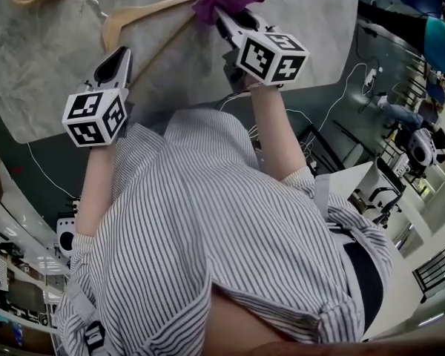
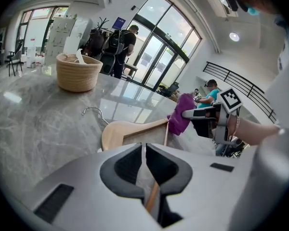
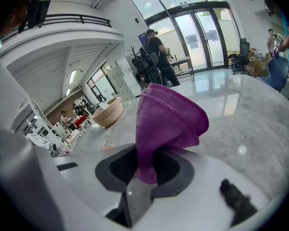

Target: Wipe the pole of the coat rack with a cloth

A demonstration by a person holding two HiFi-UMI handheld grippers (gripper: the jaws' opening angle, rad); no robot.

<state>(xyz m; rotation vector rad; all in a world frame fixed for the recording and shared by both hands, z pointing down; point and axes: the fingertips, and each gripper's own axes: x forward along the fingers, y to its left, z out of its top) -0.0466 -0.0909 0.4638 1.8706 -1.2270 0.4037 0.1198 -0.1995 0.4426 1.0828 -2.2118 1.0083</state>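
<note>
Bunched purple microfibre cloth (image 3: 168, 119) pinched in our right gripper (image 3: 144, 170), left gripper (image 2: 144, 154) closed up.

Right jaws are clamped on the cloth's lower fold, and it sits at one end of the light wooden coat hanger (image 1: 144, 12); can't tell if they touch. Left jaws are pressed together, with the hanger's thin bar showing through the slit underneath. The hanger lies flat on the grey marble worktop (image 1: 44, 65), and a round woven basket (image 2: 78, 72) sits well away.

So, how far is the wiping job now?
Done: the fingers of the right gripper clamp the cloth. In hand: it is at one end of the hanger on the table; the left gripper is shut by its bar. Left: all the wiping; no rack pole is in view.
</note>
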